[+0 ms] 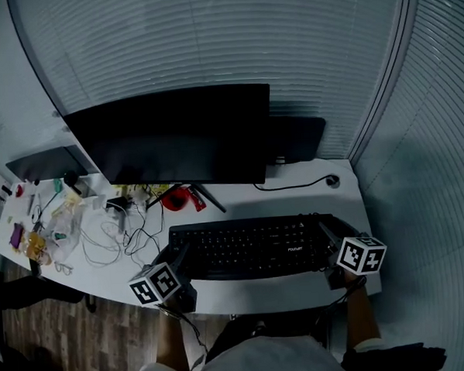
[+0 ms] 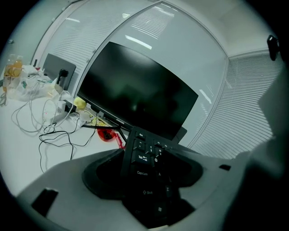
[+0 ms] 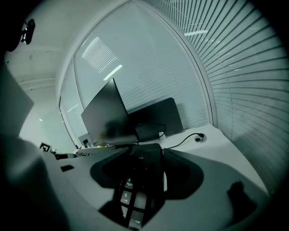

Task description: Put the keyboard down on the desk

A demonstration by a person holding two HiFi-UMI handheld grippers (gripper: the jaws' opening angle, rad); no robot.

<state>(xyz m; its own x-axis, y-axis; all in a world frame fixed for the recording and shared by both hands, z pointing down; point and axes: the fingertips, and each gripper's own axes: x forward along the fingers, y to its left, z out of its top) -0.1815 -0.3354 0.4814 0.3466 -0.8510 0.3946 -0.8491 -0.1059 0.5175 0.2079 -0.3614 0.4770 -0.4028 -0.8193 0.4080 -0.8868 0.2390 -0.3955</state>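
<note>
A black keyboard (image 1: 251, 246) lies lengthwise across the front of the white desk (image 1: 245, 295), just ahead of the monitor (image 1: 175, 145). My left gripper (image 1: 180, 257) is shut on its left end, where the Tab and Caps Lock keys (image 2: 143, 159) sit between the jaws. My right gripper (image 1: 328, 238) is shut on its right end, with the number-pad keys (image 3: 131, 191) between the jaws. I cannot tell whether the keyboard touches the desk or hangs just above it.
Loose white and black cables (image 1: 114, 237), a red object (image 1: 178, 199) and small clutter (image 1: 40, 222) cover the desk's left part. A black cable (image 1: 294, 186) runs to a round plug (image 1: 333, 181) at the back right. A dark panel (image 1: 295, 139) stands behind the monitor.
</note>
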